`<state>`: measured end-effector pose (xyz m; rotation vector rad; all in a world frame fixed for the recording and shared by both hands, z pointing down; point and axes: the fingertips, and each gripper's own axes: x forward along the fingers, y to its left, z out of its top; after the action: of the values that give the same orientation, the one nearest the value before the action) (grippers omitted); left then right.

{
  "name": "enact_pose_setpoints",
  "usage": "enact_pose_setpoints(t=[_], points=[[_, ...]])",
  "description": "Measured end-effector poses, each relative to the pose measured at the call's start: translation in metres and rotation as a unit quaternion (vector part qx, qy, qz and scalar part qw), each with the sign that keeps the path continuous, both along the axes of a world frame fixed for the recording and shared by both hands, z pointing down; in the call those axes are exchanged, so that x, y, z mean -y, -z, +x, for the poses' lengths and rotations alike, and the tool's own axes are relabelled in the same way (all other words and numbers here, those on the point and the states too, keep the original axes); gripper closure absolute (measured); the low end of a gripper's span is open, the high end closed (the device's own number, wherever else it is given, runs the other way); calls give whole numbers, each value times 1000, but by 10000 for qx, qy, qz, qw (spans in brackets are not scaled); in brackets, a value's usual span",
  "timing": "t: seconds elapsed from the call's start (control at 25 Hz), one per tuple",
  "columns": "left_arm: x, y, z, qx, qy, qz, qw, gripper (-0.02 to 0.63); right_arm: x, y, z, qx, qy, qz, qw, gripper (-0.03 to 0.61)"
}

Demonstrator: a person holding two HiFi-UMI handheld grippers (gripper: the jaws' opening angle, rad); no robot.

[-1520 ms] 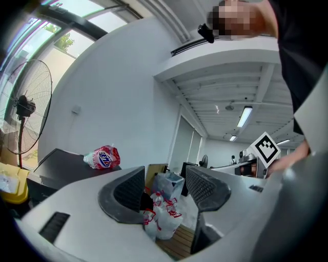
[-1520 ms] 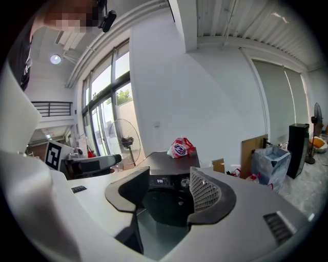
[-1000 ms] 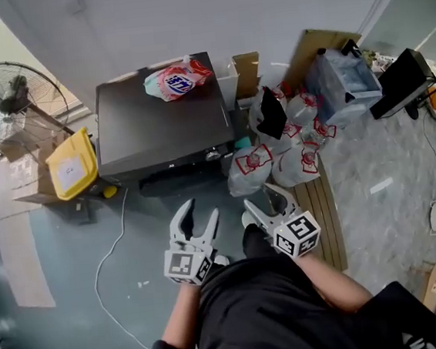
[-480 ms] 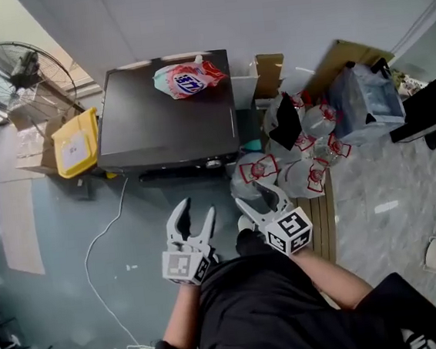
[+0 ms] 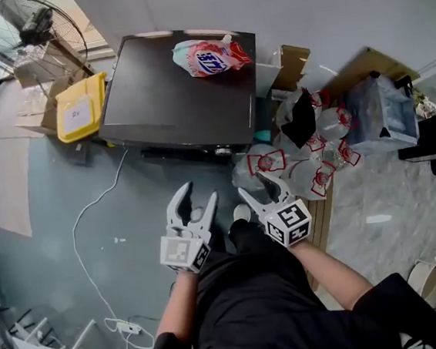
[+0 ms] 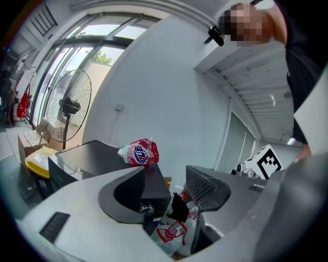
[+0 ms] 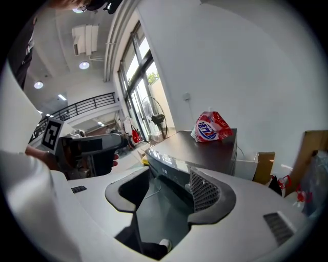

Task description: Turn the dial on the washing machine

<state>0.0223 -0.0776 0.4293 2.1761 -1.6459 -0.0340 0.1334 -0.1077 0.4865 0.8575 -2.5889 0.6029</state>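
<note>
Head view: washing machine stands against the wall with its dark lid up, dial on the front panel near the right corner. Left gripper and right gripper are side by side over the floor in front of the machine. Both point at it, well short of the dial, with jaws apart and nothing in them. Detergent bag lies on the lid's far right. White plastic bags are piled just right of the machine, yellow bin at its left.

Left gripper view: jaws wide apart, empty. Dial shows in the gap between them, beyond the tips, not touched. Plastic bags sit below it.

Right gripper view: jaws apart, empty. Machine's front panel sits in the gap, ahead of the tips. Dial can't be made out here. Left gripper shows at the left edge.
</note>
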Motion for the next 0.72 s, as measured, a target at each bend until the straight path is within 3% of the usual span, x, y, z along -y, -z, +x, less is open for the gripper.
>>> enact_pose_setpoints(t=[0.44,0.72], points=[[9,-42,-34,-115,-176,-139,9997,385,27,-83,-47,-393,-533,204,9976,359],[19,-63,-44,-195,-426,-141,9988,385,47,-133,-58,-533,-962,4,9939,345]])
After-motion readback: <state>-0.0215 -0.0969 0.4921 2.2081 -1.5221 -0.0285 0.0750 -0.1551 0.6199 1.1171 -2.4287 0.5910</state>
